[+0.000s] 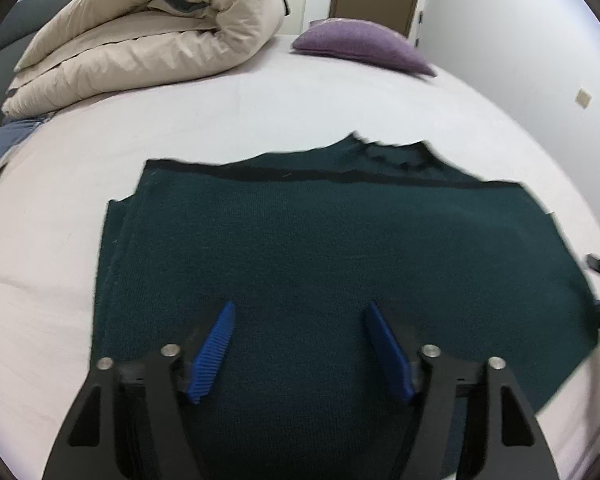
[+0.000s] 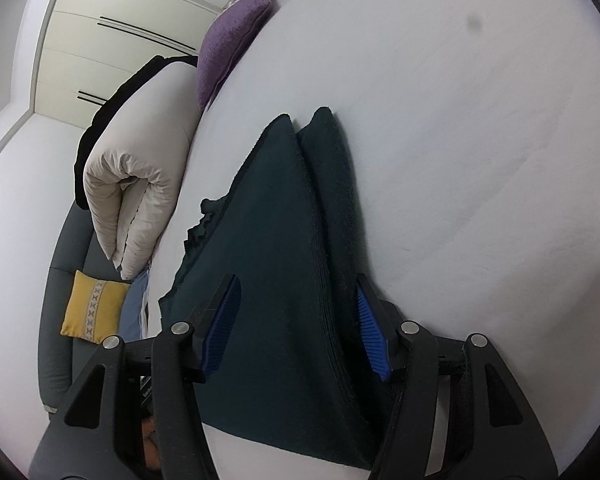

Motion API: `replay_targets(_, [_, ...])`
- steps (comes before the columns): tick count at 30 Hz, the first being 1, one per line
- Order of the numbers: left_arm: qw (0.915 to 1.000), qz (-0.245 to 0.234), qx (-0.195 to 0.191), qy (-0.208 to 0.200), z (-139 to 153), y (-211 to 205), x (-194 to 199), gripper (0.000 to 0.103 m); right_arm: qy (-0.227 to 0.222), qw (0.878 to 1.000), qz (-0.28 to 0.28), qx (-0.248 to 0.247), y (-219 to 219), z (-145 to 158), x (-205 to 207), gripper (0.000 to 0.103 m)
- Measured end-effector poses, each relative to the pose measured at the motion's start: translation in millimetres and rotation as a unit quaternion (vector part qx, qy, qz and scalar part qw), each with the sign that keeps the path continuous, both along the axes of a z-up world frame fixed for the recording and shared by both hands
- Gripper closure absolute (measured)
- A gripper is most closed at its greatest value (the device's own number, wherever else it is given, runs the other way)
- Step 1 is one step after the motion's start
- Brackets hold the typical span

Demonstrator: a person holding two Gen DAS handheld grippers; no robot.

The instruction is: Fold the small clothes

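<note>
Your dark green knit garment [image 1: 320, 240] lies folded on the pale bed sheet [image 1: 219, 112], a black-trimmed edge running across its far side and a neckline poking out beyond that trim. Your left gripper [image 1: 300, 308] hangs over the near part of the garment with its blue pads [image 1: 215, 352] spread wide, and nothing sits pinched between them; the knit simply shows in the gap below. Your right gripper [image 2: 297, 284] is at the garment's end, its jaws standing apart on either side of the stacked folded layers [image 2: 283, 240]; the right pad [image 2: 370, 328] sits just beside the cloth's edge, while the left pad stands clear of the fabric, so the cloth is between the jaws without being squeezed. Farther up the bed you have a rolled beige duvet [image 1: 147, 32] and a purple cushion [image 1: 356, 44]; a yellow cushion [image 2: 93, 306] rests on the grey headboard side.
</note>
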State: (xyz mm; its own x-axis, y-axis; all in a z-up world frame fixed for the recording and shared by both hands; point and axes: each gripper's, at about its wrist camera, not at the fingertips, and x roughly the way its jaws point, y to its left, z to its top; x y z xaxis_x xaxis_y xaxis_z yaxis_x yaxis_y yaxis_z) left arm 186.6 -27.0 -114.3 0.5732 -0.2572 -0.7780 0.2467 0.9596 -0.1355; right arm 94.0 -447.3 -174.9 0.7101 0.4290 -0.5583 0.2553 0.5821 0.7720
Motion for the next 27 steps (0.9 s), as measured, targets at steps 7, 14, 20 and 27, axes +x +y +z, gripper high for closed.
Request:
replay_targets(7, [0.9952, -0.067, -0.067, 0.021, 9, -43, -10, 0.035, 0.006, 1.0, 0.007, 0.01, 3, 1, -2, 0.048])
replay_targets(14, [0.993, -0.077, -0.078, 0.044, -7, -65, -6, 0.034, 0.02, 1.0, 0.018, -0.001, 7, 0, 0, 0.058])
replay_targets(20, [0.9913, -0.076, -0.095, 0.05, -10, -60, -4, 0.033, 0.037, 0.999, 0.004, -0.021, 6, -6, -5, 0.087])
replay_targets(27, [0.9903, -0.076, -0.105, 0.051, -11, -59, -2, 0.033, 0.036, 0.998, -0.01, -0.047, 13, -2, -9, 0.089])
